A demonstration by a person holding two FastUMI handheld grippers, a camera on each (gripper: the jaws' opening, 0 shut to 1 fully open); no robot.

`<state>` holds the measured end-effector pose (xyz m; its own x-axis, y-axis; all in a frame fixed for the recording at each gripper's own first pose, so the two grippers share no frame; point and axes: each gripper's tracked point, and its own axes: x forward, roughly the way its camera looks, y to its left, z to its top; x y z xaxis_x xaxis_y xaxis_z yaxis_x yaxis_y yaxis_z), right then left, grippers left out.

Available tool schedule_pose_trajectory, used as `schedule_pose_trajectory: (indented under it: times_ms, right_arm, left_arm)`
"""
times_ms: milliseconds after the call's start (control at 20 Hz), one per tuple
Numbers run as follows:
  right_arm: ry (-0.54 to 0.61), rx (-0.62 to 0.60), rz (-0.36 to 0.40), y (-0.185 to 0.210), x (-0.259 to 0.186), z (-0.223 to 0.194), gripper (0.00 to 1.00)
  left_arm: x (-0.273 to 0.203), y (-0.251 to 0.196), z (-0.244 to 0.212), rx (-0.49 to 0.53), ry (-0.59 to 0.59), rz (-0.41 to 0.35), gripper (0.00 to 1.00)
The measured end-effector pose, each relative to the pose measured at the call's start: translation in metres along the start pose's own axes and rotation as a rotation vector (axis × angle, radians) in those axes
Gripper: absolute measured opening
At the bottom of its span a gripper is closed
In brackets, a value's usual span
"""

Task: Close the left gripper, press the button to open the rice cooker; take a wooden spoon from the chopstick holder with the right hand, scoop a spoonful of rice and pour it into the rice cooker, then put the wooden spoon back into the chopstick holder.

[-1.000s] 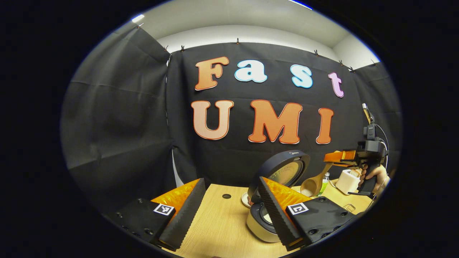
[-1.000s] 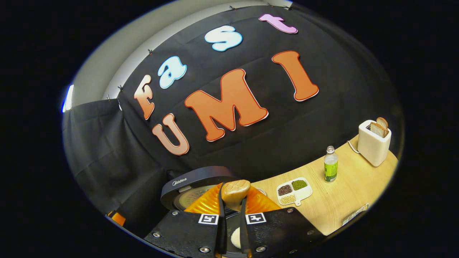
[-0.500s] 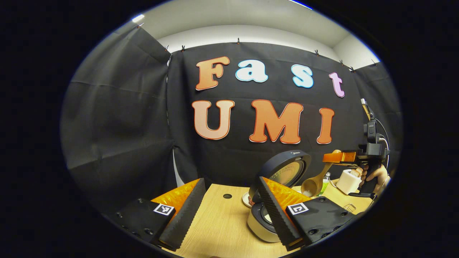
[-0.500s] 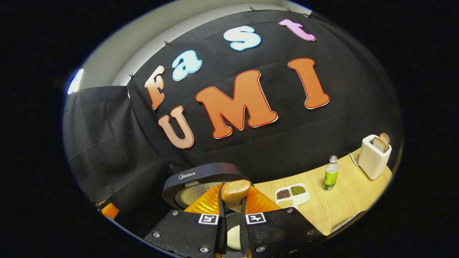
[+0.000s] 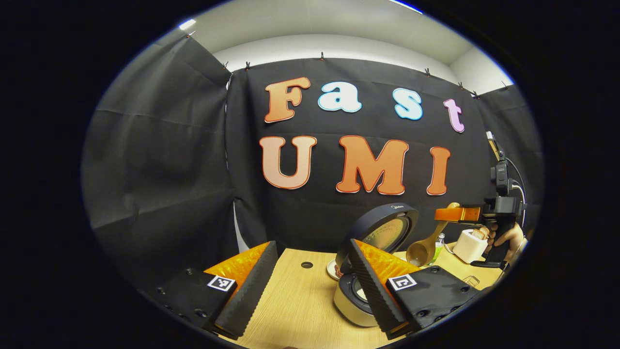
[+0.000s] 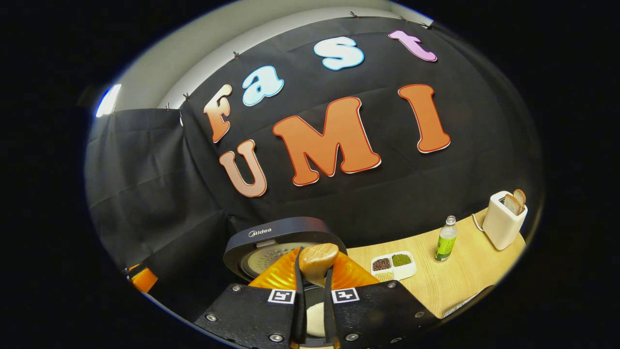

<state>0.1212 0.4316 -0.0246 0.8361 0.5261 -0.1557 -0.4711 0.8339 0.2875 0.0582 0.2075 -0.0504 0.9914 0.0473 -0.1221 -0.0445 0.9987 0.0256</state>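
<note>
The rice cooker (image 5: 349,303) stands on the table with its dark round lid (image 5: 387,229) raised. My left gripper (image 5: 310,286) hovers open in front of it, its right finger covering part of the pot. Farther right, my right gripper (image 5: 457,213) is shut on the handle of the wooden spoon (image 5: 422,250), whose bowl hangs down beside the lid. In the right gripper view the spoon handle (image 6: 317,257) sticks up between the shut fingers of my right gripper (image 6: 312,274), with the cooker lid (image 6: 283,235) just behind. White rice (image 6: 315,315) shows low between the fingers.
On the wooden table (image 6: 455,281) to the right lie a divided tray of beans (image 6: 393,265), a green bottle (image 6: 445,240) and a white toaster with bread (image 6: 503,220). A hand (image 5: 506,237) holds the right gripper. A small round hole (image 5: 306,264) marks the tabletop.
The right gripper has risen slightly with the spoon and rolled back toward level, so the table lies flatter in its view. The left gripper has stayed put.
</note>
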Motion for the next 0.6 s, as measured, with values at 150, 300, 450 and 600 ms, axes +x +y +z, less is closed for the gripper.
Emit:
schedule_pose_trajectory:
  times_ms: [150, 300, 450, 600]
  right_arm:
    - [0.001, -0.047, 0.008, 0.006, -0.003, -0.003, 0.13]
    - [0.006, -0.079, 0.02, 0.012, -0.005, -0.007, 0.13]
    - [0.021, -0.117, 0.034, 0.019, -0.006, -0.014, 0.13]
    - [0.041, -0.173, 0.047, 0.024, -0.006, -0.023, 0.13]
  left_arm:
    - [-0.006, 0.003, 0.0, 0.003, -0.001, 0.005, 0.97]
    - [-0.012, 0.007, 0.0, 0.013, -0.001, 0.011, 0.97]
    - [-0.016, 0.009, 0.001, 0.01, 0.0, 0.013, 0.97]
    - [-0.021, 0.013, -0.001, 0.007, 0.001, 0.019, 0.97]
